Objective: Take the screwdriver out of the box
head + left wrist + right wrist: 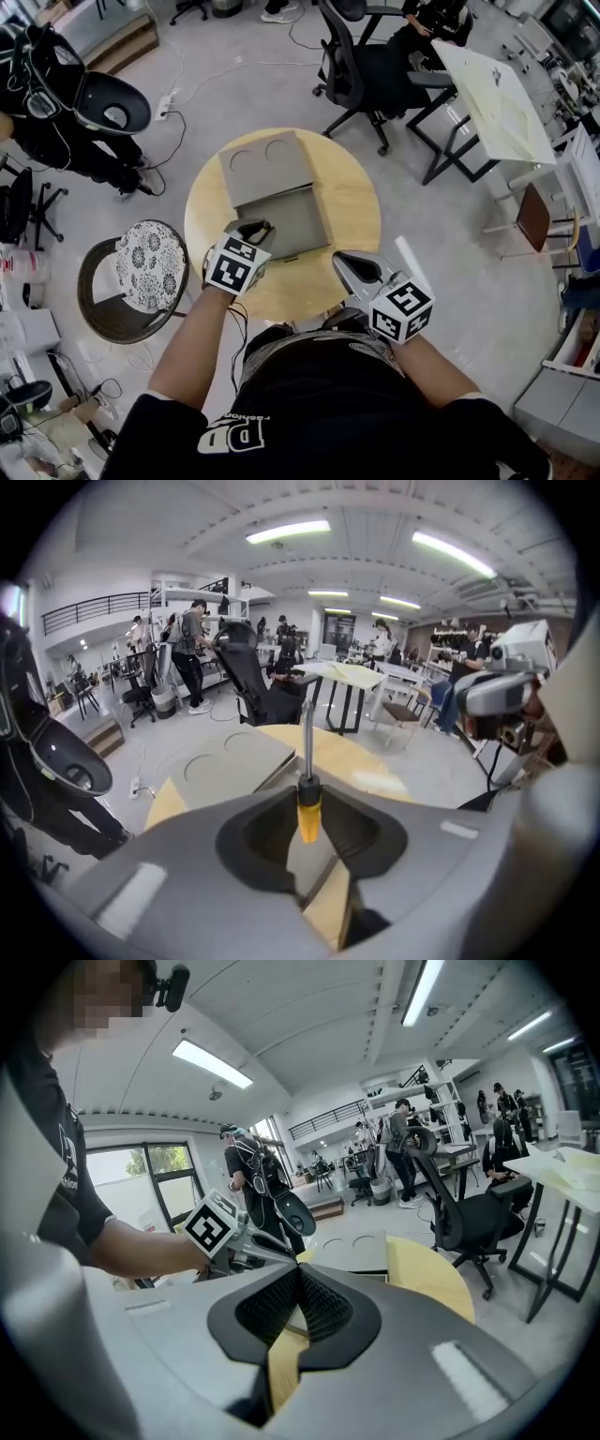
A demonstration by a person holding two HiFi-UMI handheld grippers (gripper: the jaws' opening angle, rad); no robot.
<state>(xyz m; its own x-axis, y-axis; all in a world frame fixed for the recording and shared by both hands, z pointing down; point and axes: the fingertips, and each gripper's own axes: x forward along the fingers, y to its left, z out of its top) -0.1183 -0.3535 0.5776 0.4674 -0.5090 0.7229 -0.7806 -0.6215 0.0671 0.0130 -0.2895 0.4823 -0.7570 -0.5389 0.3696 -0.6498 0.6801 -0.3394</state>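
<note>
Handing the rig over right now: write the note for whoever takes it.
Left gripper: shut on the screwdriver at its yellow handle, shaft pointing away from the jaws.
Right gripper: shut, empty, by the table's near edge.
Box: open on the table, lid folded back.
Done: screwdriver gripped, seemingly clear of the box.
Left: probably set it down beside the box.

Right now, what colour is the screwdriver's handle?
The screwdriver has a yellow handle, with a dark collar at the metal shaft. The left gripper view shows it best.
</note>
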